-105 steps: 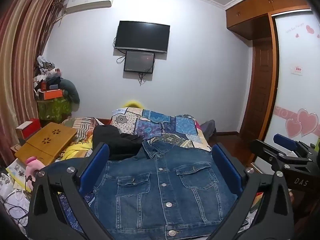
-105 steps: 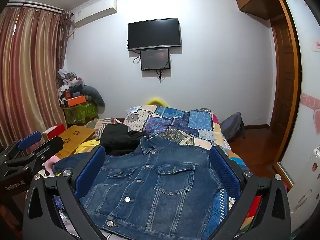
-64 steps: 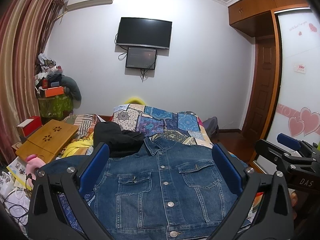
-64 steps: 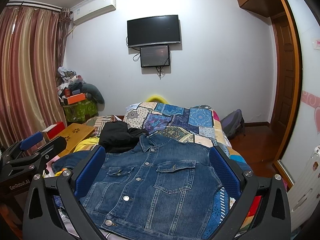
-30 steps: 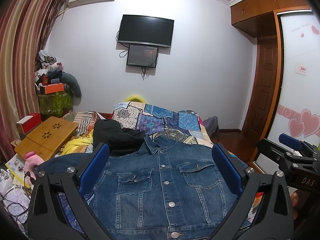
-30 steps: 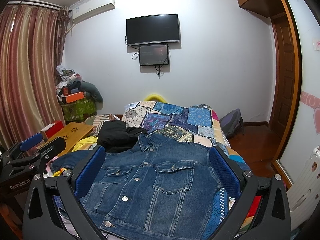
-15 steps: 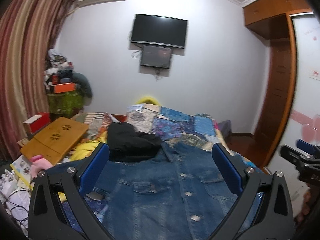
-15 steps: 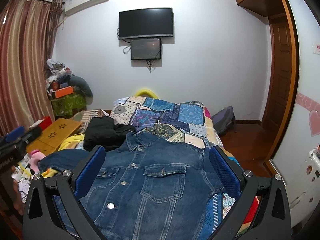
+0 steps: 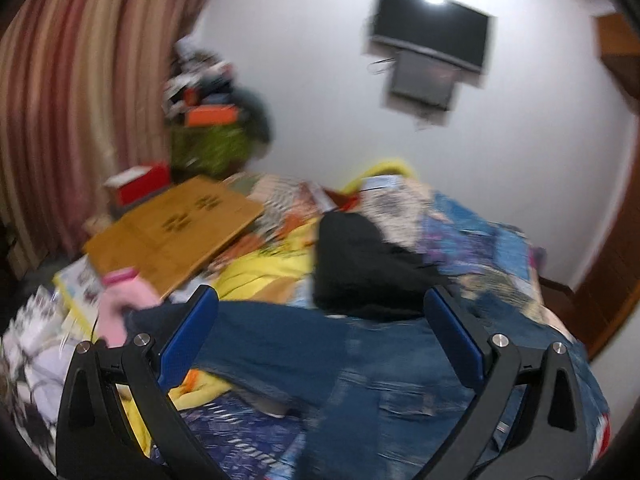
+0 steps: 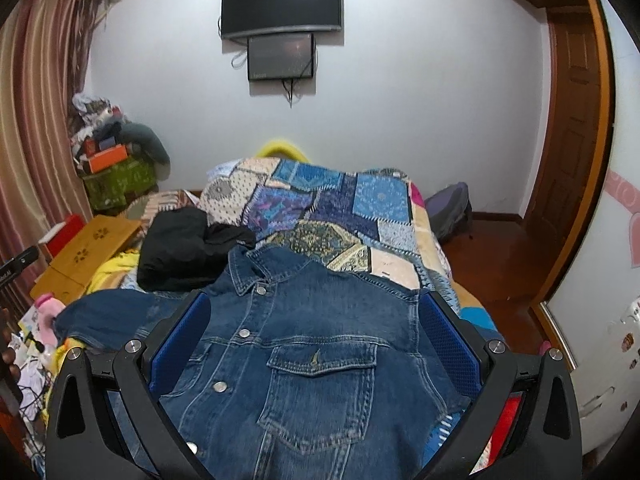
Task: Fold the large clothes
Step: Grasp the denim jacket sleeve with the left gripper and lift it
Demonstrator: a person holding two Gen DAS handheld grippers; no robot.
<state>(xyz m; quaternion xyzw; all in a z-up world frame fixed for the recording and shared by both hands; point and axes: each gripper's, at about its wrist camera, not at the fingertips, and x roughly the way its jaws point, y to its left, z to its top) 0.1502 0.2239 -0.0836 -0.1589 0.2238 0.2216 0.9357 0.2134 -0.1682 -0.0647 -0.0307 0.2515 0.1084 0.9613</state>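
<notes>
A blue denim jacket lies buttoned and face up on the bed, collar away from me. Its left sleeve stretches out sideways toward the bed's left edge. My left gripper is open above that sleeve and the jacket's left shoulder; this view is blurred. My right gripper is open over the jacket's chest, its blue pads on either side of the right chest pocket. Neither gripper holds cloth.
A black garment lies bunched beyond the collar on the patchwork quilt. A wooden lap table, a pink object and papers crowd the left side. Curtains stand left, a wooden door right, a TV on the far wall.
My left gripper has swung sharply left and down toward the jacket's outstretched sleeve. My right gripper has moved forward and lower over the jacket's chest. Both stay open.
</notes>
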